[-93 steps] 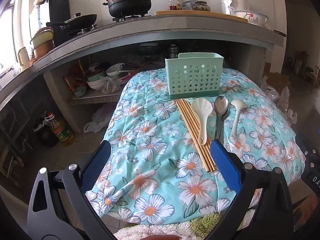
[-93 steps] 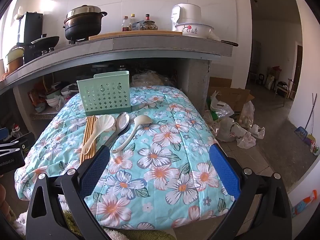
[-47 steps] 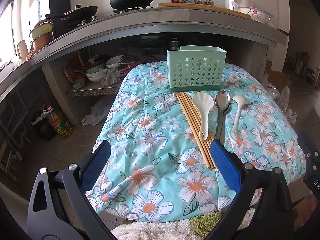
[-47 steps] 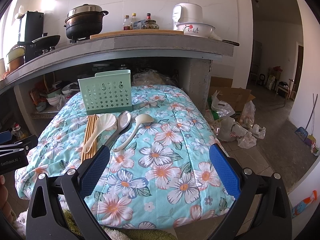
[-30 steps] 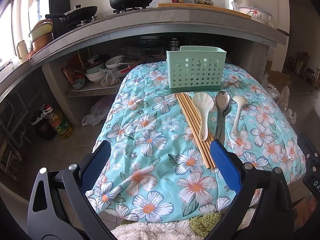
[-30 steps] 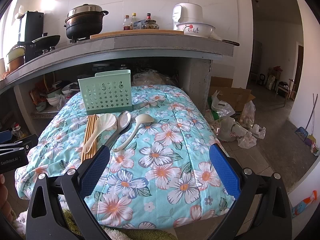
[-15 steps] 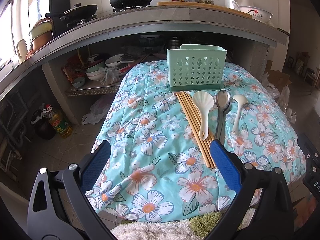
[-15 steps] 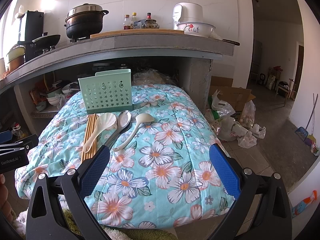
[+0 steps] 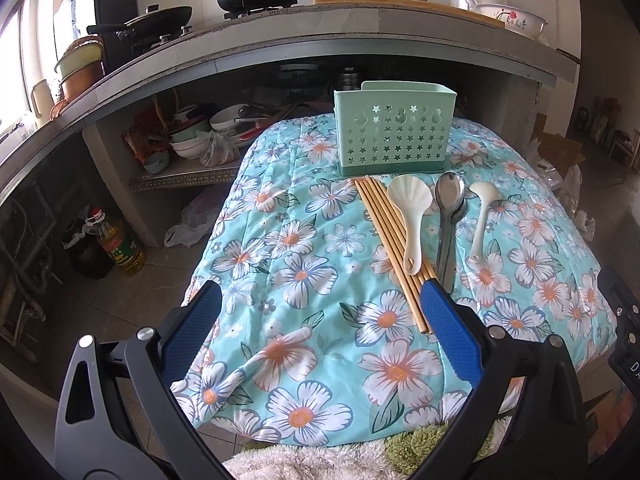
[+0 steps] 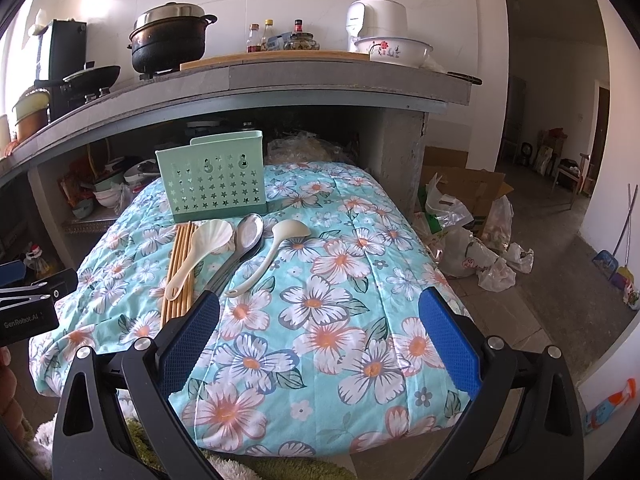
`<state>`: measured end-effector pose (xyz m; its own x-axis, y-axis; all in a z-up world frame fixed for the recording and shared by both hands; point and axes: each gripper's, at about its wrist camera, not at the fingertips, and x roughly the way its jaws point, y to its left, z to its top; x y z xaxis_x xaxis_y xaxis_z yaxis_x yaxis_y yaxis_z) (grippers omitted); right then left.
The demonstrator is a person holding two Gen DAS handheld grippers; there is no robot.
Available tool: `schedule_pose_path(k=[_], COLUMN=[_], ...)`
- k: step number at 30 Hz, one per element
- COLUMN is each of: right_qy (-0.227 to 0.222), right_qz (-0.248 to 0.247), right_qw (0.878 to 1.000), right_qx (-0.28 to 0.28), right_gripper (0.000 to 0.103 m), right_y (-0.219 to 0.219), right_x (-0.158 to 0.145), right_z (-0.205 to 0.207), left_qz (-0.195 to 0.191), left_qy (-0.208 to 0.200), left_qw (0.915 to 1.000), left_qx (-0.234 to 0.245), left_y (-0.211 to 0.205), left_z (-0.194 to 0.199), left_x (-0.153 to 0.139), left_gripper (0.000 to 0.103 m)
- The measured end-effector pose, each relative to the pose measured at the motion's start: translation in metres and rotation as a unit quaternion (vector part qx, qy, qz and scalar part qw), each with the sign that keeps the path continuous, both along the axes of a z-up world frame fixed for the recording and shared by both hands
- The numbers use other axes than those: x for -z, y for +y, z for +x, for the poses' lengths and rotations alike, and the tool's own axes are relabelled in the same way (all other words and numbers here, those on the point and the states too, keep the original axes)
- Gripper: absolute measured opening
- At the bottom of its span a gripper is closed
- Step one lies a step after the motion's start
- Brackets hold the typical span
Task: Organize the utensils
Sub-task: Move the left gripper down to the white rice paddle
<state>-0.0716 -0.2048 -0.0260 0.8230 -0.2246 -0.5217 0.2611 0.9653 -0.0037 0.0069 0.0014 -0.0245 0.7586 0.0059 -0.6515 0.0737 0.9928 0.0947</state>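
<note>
A mint-green utensil holder with star-shaped holes stands upright at the far end of a table under a floral cloth. In front of it lie a bundle of wooden chopsticks, a cream shell-shaped spoon, metal spoons and a white ladle. My left gripper hangs open over the cloth's near left part, its right fingertip close to the chopstick ends. My right gripper is open over the near right part, holding nothing.
A concrete counter behind the table carries a black pot, bottles and a white basin. Bowls sit on a shelf under it. An oil bottle stands on the floor at left; plastic bags lie at right.
Both grippers stay open and almost still. The left view has shifted slightly, with the holder and utensils sitting a touch lower than three seconds ago.
</note>
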Motion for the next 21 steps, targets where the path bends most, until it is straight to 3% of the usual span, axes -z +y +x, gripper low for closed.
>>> schedule_pose_path(k=[12, 21], right_qy=[0.039, 0.132], right_qz=[-0.004, 0.006], right_qw=[0.999, 0.991], right_qx=[-0.006, -0.033], right_gripper=[0.097, 0.097], right_y=[0.013, 0.023], right_x=[0.019, 0.058], right_z=[0.046, 0.107], left_qz=[0.005, 0.018], left_qy=[0.032, 0.086], left_qw=[0.9994, 0.996], left_qx=[0.008, 0.01], left_y=[0.007, 0.004], left_z=[0.04, 0.101], left_x=[0.012, 0.041], left_gripper=[0.096, 0.096])
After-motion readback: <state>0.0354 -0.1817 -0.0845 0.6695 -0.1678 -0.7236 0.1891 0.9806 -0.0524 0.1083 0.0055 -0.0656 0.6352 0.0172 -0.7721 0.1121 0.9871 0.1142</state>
